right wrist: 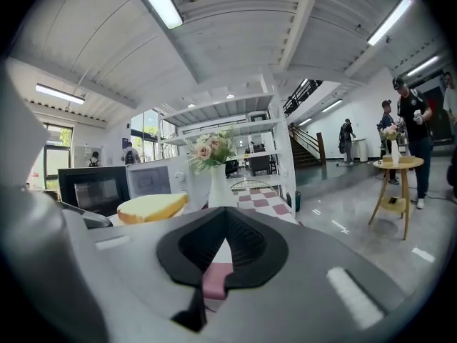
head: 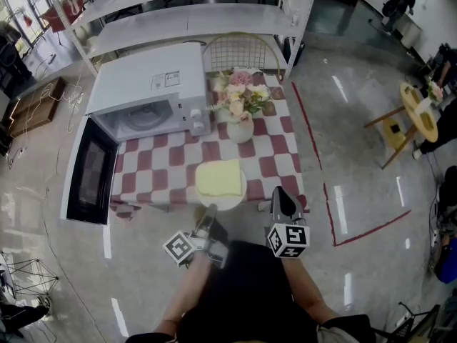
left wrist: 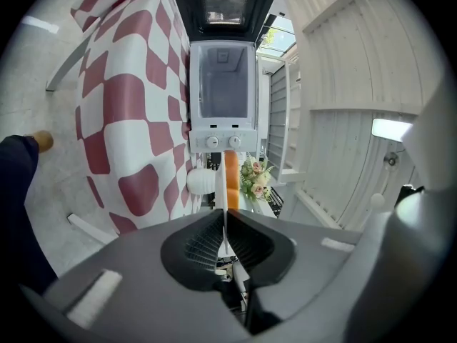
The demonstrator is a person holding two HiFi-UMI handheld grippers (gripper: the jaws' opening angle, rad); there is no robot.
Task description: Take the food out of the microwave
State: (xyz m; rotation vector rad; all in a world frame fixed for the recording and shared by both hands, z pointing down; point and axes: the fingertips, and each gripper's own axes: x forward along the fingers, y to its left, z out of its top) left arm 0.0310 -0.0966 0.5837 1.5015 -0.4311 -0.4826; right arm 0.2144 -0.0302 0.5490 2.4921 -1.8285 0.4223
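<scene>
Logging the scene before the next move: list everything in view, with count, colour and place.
microwave: one, white, door open, back left of the table
plate: one, white, at the table's front edge
food: one slab, pale yellow, on the plate
vase of flowers: one, white vase, pink and cream blooms, right of the microwave
tablecloth: one, red and white checks, over the table
chair: one, gold wire, behind the table
shelves: one unit, white, behind the chair
side table: one, yellow, round, far right
floor tape: red lines, right of the table
people: a few, dark clothes, far background
left gripper: grey, shut on the plate's near rim
right gripper: grey, shut, empty, right of the plate
</scene>
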